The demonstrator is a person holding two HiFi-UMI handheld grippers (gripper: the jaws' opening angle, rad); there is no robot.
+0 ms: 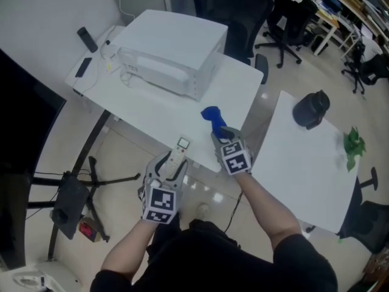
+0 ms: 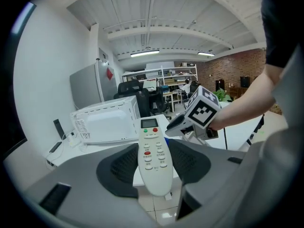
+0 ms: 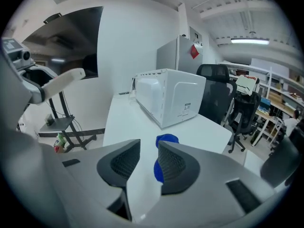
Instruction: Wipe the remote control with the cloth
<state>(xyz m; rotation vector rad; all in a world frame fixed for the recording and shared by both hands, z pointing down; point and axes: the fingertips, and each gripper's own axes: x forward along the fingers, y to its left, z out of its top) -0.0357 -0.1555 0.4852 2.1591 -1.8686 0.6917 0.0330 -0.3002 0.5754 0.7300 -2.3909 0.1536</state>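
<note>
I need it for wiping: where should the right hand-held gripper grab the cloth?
Grip the blue cloth by its bunched near end, which stands up off the table. Come from the near edge, where the right hand-held gripper hovers, jaws open.

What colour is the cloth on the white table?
The cloth is plain blue; the head view shows it best.
</note>
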